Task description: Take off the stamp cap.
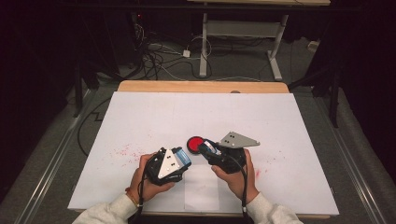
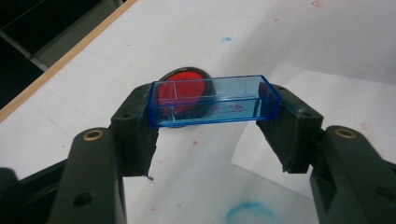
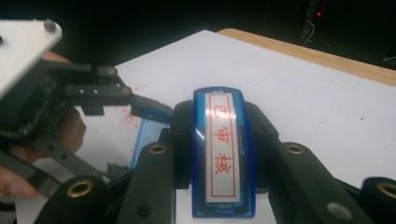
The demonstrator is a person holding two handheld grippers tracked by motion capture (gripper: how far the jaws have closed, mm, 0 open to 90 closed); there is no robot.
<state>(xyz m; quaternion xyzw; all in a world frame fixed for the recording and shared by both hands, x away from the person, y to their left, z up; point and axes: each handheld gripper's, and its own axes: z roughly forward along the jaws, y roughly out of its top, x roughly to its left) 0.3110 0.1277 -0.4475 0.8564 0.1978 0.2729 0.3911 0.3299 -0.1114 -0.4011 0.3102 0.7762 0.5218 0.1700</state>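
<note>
I hold one tool in each hand, low over the white sheet [image 1: 154, 116] on my desk [image 1: 201, 86]. My left tool [image 2: 212, 123] is squeezed onto a clear blue cap [image 2: 214, 101] — one jaw presses on each short end, and the cap sits level between them with its open side up. From above, my left tool [image 1: 183, 161] and the cap [image 1: 182, 157] are near the front edge of the sheet.

My right tool [image 3: 217, 158] is squeezed onto a blue stamp [image 3: 223, 154]. The jaws press on its two long sides. The stamp's label faces up, with red signs inside a red frame. From above, my right tool [image 1: 205, 148] points left, toward the other one, and the two are close together.

A round red ink pad [image 1: 194, 143] lies on the sheet just behind the tools. Through the blue cap I see the pad [image 2: 180, 91] too — red with a dark rim.
</note>
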